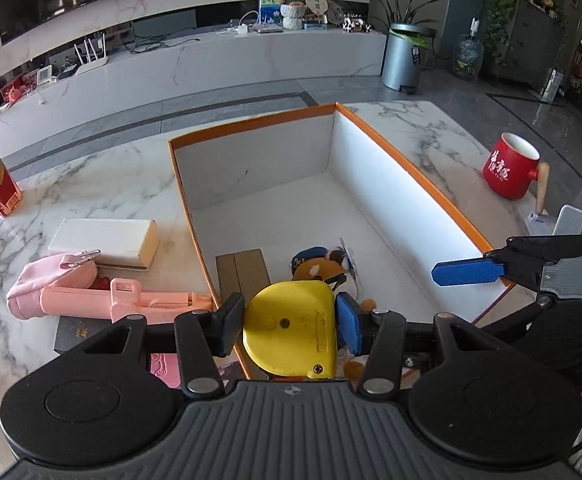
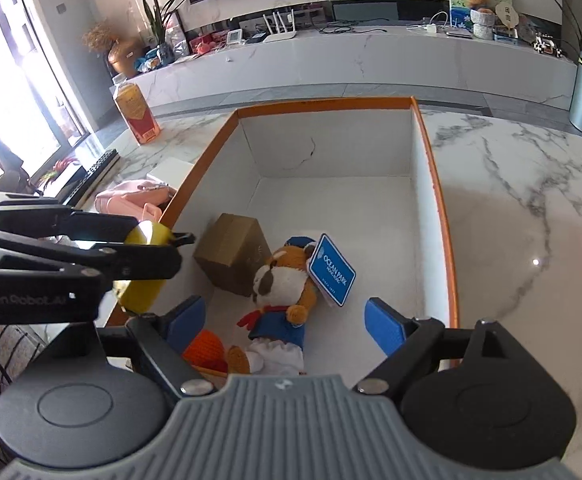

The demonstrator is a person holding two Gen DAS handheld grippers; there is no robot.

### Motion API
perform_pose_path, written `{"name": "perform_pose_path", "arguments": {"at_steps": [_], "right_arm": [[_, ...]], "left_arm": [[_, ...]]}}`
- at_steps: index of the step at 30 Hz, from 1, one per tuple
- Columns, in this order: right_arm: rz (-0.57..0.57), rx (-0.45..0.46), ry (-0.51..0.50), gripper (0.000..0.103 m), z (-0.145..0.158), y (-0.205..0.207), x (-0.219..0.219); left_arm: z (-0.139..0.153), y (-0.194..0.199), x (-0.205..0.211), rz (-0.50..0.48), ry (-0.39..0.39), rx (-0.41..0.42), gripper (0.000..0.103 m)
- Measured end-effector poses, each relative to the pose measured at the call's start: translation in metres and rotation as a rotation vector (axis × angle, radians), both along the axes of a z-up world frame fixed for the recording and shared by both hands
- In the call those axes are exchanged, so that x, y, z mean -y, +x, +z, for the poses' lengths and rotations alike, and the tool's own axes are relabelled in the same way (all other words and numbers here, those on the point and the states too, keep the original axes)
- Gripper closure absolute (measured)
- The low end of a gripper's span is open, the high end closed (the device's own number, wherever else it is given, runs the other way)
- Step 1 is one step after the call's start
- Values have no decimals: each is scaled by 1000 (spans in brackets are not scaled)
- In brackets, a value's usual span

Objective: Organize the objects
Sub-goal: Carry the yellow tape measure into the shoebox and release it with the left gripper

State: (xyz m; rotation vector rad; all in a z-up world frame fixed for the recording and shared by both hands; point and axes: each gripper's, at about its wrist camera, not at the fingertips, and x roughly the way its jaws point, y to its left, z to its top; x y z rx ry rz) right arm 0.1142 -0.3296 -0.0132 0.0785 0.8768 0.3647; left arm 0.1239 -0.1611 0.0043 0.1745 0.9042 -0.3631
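Tape measure (image 1: 291,326) in left gripper (image 1: 289,322)

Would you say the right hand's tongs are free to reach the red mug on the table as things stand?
Probably yes: the right tongs stand open and empty above the box, and the red mug sits on bare marble outside it, with nothing visible between.

A yellow tape measure (image 1: 291,326) is clamped flat side up in the left gripper (image 1: 289,328), over the near edge of an orange-rimmed white box (image 1: 395,156). Inside the box a plush toy (image 2: 281,300) with a blue tag is laid beside a brown carton (image 2: 233,258).
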Motion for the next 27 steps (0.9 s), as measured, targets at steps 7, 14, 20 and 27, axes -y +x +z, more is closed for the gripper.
{"name": "perform_pose_path", "arguments": {"at_steps": [7, 14, 20, 27], "right_arm": [[134, -44, -110, 15, -16, 20, -14], [140, -61, -97, 15, -21, 23, -13], [132, -63, -84, 15, -21, 21, -11], [136, -66, -80, 16, -21, 22, -10]], "left_arm": [[-19, 8, 8, 20, 58, -50, 45], [-21, 8, 13, 39, 88, -45, 45], [-20, 9, 12, 36, 84, -52, 44], [-19, 10, 10, 30, 67, -70, 44]]}}
